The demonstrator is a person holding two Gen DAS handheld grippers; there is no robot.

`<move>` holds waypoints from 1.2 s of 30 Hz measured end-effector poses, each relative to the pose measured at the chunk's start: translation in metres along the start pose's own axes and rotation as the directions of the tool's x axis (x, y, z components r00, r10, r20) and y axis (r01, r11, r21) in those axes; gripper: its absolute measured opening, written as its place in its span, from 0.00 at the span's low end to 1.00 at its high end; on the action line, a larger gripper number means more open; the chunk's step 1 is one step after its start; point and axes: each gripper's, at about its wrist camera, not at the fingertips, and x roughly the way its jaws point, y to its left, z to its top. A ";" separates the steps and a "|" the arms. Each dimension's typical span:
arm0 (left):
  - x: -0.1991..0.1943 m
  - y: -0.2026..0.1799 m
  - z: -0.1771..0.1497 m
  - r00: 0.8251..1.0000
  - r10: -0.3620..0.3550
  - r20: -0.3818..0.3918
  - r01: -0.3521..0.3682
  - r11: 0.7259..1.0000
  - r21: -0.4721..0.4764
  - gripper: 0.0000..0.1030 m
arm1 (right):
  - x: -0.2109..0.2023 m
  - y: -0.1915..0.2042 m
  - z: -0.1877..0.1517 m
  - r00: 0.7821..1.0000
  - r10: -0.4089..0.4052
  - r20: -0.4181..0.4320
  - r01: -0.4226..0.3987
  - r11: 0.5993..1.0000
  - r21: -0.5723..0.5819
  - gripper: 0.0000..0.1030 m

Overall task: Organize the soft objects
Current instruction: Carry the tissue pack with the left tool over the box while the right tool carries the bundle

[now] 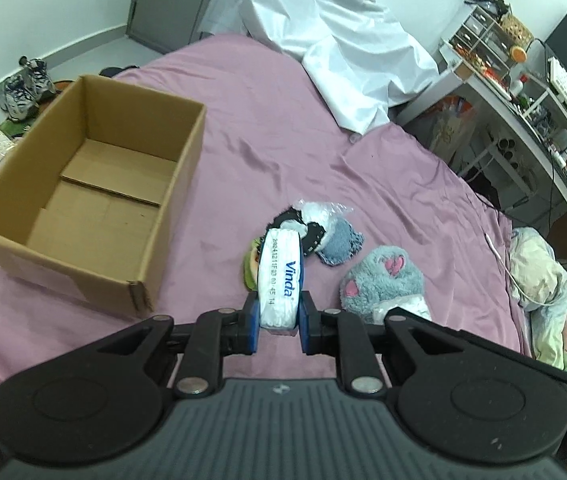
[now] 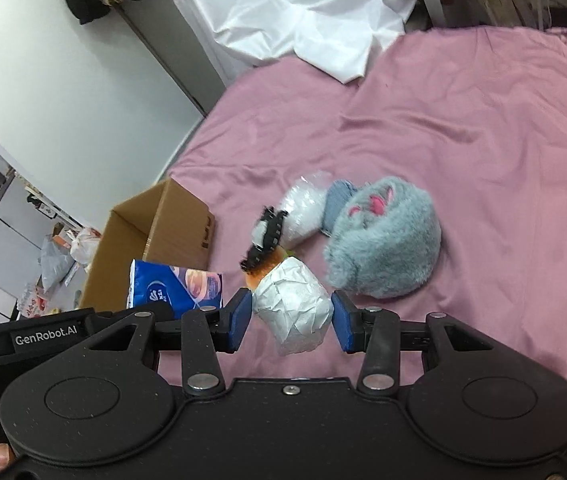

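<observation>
My left gripper (image 1: 278, 322) is shut on a white Vinda tissue pack (image 1: 280, 280), held above the pink bed; the same pack shows blue in the right wrist view (image 2: 175, 290). An empty open cardboard box (image 1: 83, 184) sits to its left, also seen in the right wrist view (image 2: 155, 236). My right gripper (image 2: 292, 320) holds a white paper-wrapped bundle (image 2: 293, 308) between its pads. A fluffy grey-blue plush (image 2: 383, 236) lies beside it, also in the left wrist view (image 1: 383, 284). A pile of small soft items (image 1: 315, 228) lies behind the pack.
A white sheet (image 1: 339, 40) is heaped at the bed's far end. A cluttered desk with shelves (image 1: 523, 120) stands to the right of the bed. Shoes (image 1: 23, 88) lie on the floor past the box. A floral quilt (image 1: 551, 292) hangs at the bed's right edge.
</observation>
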 end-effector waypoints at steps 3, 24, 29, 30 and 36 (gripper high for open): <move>-0.011 0.004 0.002 1.000 0.009 0.024 -0.008 1.000 -0.013 0.17 | -0.006 0.006 0.001 1.000 0.007 0.022 -0.006 1.000 -0.018 0.41; -0.053 0.023 0.041 0.986 0.083 0.143 -0.082 0.997 -0.013 0.17 | -0.011 0.048 0.027 0.992 0.074 0.097 -0.065 0.993 -0.096 0.41; -0.050 0.033 0.050 0.984 0.095 0.154 -0.096 0.995 -0.006 0.17 | -0.001 0.058 0.037 0.991 0.085 0.100 -0.073 0.991 -0.114 0.41; -0.049 0.035 0.053 0.983 0.100 0.156 -0.100 0.995 -0.008 0.17 | -0.001 0.058 0.037 0.991 0.085 0.100 -0.073 0.991 -0.114 0.41; -0.041 0.049 0.067 0.980 0.111 0.165 -0.109 0.994 -0.016 0.17 | 0.009 0.070 0.047 0.988 0.109 0.109 -0.095 0.987 -0.128 0.41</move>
